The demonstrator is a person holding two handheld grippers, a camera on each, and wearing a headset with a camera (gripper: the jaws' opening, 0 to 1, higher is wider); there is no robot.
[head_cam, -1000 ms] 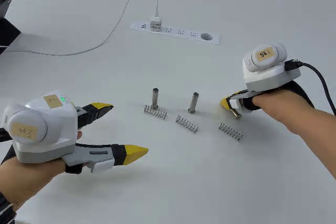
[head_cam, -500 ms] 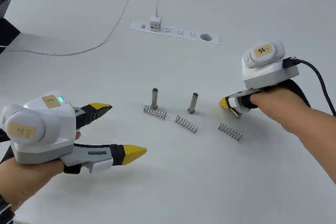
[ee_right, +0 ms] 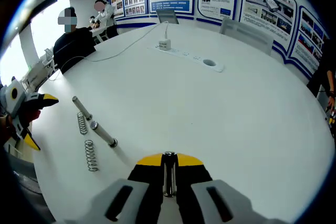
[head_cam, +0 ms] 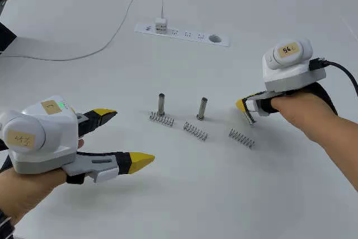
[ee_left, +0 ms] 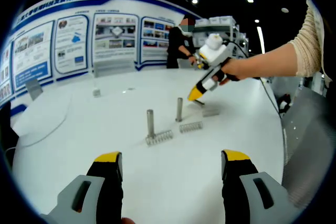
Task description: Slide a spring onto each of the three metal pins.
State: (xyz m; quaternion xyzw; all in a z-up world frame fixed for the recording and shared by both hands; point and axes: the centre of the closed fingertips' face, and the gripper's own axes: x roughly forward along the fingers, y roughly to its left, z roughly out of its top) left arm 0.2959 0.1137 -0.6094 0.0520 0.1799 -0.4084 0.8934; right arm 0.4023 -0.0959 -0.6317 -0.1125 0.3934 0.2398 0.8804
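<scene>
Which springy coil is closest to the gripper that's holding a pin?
The small metal coil spring farthest right in the head view, just below the right gripper; the other two springs lie farther left.

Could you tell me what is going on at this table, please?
A person holds a gripper in each hand over a white table. The right gripper is shut on one metal pin. Two other pins stand upright, and three springs lie loose beside them, none on a pin yet. The left gripper hovers open, holding nothing.
</scene>
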